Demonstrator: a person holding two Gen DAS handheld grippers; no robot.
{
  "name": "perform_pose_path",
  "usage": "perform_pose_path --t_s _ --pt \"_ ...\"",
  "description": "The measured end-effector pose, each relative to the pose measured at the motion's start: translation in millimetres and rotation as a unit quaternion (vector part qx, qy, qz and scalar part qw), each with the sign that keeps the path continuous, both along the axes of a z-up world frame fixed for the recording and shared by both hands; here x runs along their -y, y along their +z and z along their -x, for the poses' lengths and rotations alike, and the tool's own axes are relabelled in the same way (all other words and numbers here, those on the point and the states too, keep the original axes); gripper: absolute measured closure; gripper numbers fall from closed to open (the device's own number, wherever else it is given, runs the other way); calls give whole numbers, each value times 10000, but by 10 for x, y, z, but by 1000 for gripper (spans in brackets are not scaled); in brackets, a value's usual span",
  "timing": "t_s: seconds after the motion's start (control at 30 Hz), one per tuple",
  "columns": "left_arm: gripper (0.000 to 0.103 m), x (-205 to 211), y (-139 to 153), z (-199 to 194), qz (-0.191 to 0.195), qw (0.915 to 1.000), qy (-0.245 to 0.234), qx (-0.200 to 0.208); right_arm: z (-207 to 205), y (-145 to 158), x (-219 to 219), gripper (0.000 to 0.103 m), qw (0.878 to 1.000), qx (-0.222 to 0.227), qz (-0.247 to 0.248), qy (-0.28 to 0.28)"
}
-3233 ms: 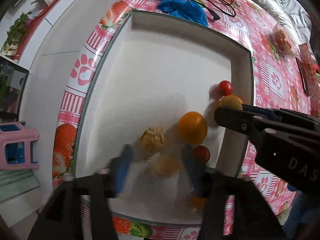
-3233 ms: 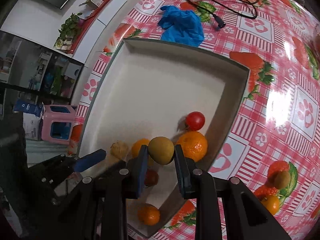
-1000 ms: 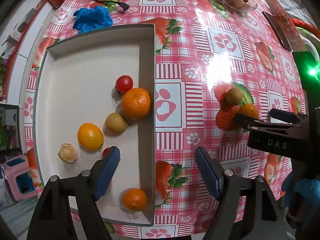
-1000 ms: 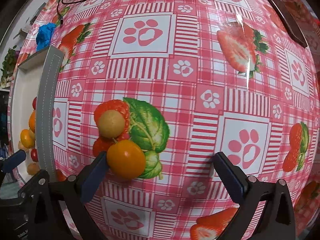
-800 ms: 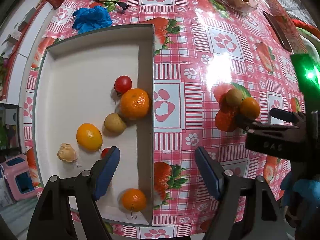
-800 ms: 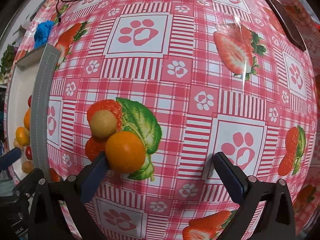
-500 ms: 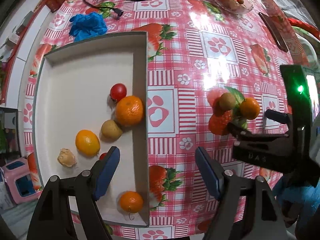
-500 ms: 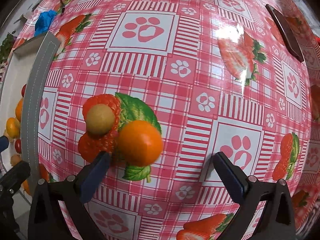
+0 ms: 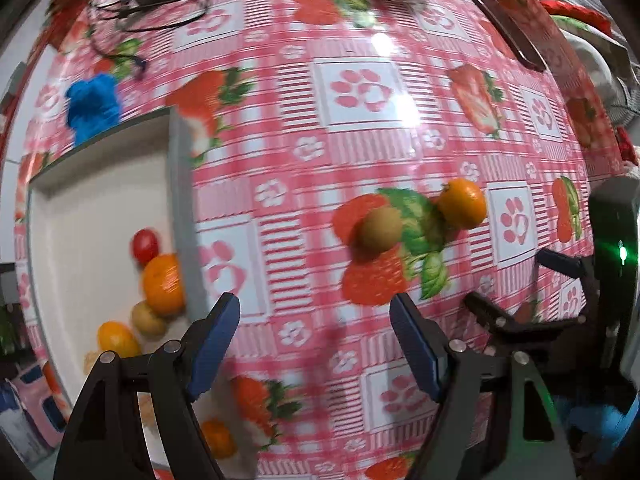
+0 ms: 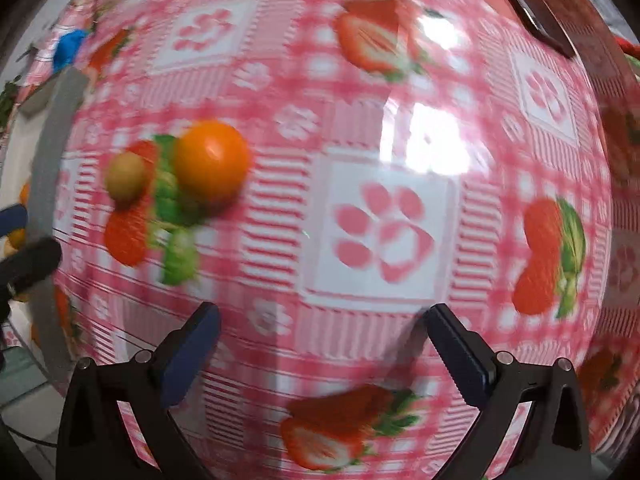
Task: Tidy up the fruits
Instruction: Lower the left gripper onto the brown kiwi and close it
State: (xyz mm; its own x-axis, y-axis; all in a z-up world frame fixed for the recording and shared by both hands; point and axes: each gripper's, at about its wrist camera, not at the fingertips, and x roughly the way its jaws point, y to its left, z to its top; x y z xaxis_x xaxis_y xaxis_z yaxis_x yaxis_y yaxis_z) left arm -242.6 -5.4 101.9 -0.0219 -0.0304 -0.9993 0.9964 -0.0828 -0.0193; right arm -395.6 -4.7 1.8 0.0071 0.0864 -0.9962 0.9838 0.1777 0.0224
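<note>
The left tool (image 9: 316, 336) points down over the bench (image 9: 360, 152), which wears a pink checked cloth printed with paw marks and strawberries. Its blue-padded fingers (image 9: 214, 338) stand spread with nothing between them, only cloth below. The right tool (image 10: 320, 344) is likewise spread and empty above a paw-print square; in the left wrist view it shows as a dark frame at the right edge.

Two loose fruits lie on the cloth, on a printed strawberry with green leaves: a small brownish-green fruit (image 9: 380, 229) and, just beside it, an orange (image 9: 462, 203). In the right wrist view the same pair sits up and to the left of the fingers, the orange (image 10: 212, 160) to the right of the brownish-green fruit (image 10: 127, 176); that view is blurred.

To the left stands a white tray (image 9: 182, 208) with a grey wall. Inside, near that wall, lie a red tomato (image 9: 145, 245), a large mandarin (image 9: 163, 285), a tan round fruit (image 9: 147, 318) and a yellow-orange fruit (image 9: 118, 338), close together. A small orange fruit (image 9: 218, 438) shows near the lower edge, behind the left finger.

Beyond the tray lie a blue crumpled cloth (image 9: 94, 106) and black cables (image 9: 152, 4).
</note>
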Motion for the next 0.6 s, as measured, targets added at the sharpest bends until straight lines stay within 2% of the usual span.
perform_pose_path --t_s 0.27,0.43,0.5,0.53,0.6 --pt "23 334 -189 304 98 9999 -102 2 151 -27 -109 0 9999 6 160 -28" --pt "24 470 -366 453 78 9998 -118 153 66 60 -92 0 9996 23 278 9" --pt "37 493 -465 485 -16 9998 -66 206 31 103 -94 0 9995 28 316 24" --pt "37 498 -483 498 8 9997 -52 249 42 98 -102 0 9994 31 332 29" --pt "47 503 -473 507 110 9995 -122 264 45 102 -118 0 9993 36 362 37"
